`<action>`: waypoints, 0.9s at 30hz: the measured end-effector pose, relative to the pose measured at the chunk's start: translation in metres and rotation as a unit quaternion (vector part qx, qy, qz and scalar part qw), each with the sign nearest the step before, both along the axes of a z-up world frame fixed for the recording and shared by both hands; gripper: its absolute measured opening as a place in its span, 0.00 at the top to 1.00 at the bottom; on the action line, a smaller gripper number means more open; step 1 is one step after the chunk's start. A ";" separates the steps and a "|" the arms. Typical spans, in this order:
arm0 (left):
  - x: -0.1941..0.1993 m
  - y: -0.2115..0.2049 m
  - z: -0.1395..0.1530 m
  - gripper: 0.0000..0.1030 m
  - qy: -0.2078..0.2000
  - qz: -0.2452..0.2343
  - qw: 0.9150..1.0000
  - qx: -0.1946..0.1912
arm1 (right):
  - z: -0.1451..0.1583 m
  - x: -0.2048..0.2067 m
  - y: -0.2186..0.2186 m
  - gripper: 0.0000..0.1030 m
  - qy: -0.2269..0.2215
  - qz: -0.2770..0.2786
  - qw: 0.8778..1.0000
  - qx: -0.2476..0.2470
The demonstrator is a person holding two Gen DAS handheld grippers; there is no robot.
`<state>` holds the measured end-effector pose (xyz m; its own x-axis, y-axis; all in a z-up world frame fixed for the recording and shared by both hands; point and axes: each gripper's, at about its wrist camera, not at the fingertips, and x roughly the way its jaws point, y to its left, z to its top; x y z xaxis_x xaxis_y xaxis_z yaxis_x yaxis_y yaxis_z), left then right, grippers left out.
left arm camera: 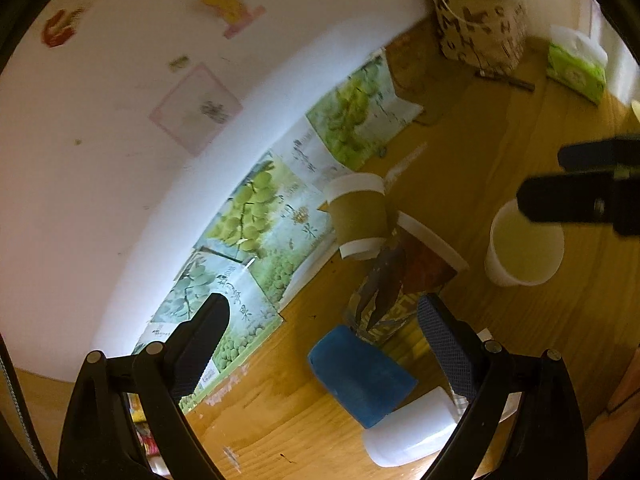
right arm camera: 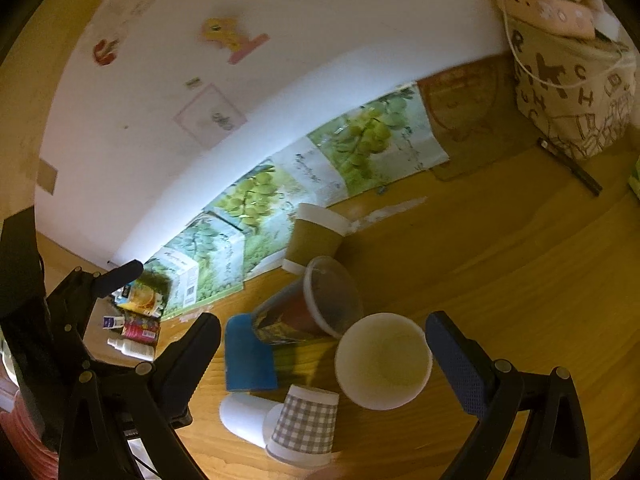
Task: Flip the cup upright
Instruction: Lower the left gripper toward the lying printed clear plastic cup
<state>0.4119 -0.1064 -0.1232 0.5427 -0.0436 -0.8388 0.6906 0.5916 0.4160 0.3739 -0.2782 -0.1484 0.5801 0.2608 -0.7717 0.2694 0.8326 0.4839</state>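
Several cups stand and lie on the wooden table [right arm camera: 500, 280]. A white paper cup [right arm camera: 383, 360] [left arm camera: 524, 246] stands upright, mouth up. A blue-sleeved white cup [left arm camera: 362, 376] [right arm camera: 249, 354] lies on its side. A clear printed plastic cup [left arm camera: 400, 276] [right arm camera: 312, 306] lies on its side. A brown-sleeved cup [left arm camera: 358, 216] [right arm camera: 316, 236] stands upside down. A checked cup [right arm camera: 306, 424] stands upside down. My left gripper [left arm camera: 320, 320] is open above the blue cup. My right gripper [right arm camera: 322, 334] is open, with the white cup between its fingers; it also shows in the left wrist view [left arm camera: 580, 184].
A grape-printed box [right arm camera: 280, 200] lies along the white wall. A lettered fabric bag [right arm camera: 572, 92] and a pen [right arm camera: 570, 166] are at the back right. A green tissue pack [left arm camera: 576, 68] sits far right. Small bottles [right arm camera: 132, 332] lie at the left.
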 end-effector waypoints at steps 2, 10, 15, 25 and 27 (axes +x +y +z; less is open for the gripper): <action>0.001 -0.001 -0.007 0.06 0.005 -0.011 1.000 0.007 | -0.004 0.001 -0.004 0.00 0.006 -0.006 1.000 0.002; 0.010 -0.005 -0.033 0.06 0.032 -0.049 0.998 0.034 | -0.013 0.005 -0.012 0.00 0.020 -0.020 1.000 -0.002; 0.016 -0.005 -0.048 0.06 0.047 -0.073 0.995 0.048 | -0.019 0.008 -0.016 0.00 0.030 -0.030 0.999 -0.001; 0.027 -0.008 -0.072 0.07 0.083 -0.096 0.990 0.061 | -0.030 0.007 -0.025 0.00 0.045 -0.058 0.997 0.006; 0.028 -0.009 -0.076 0.07 0.089 -0.100 0.989 0.063 | -0.032 0.006 -0.027 0.00 0.048 -0.063 0.997 0.008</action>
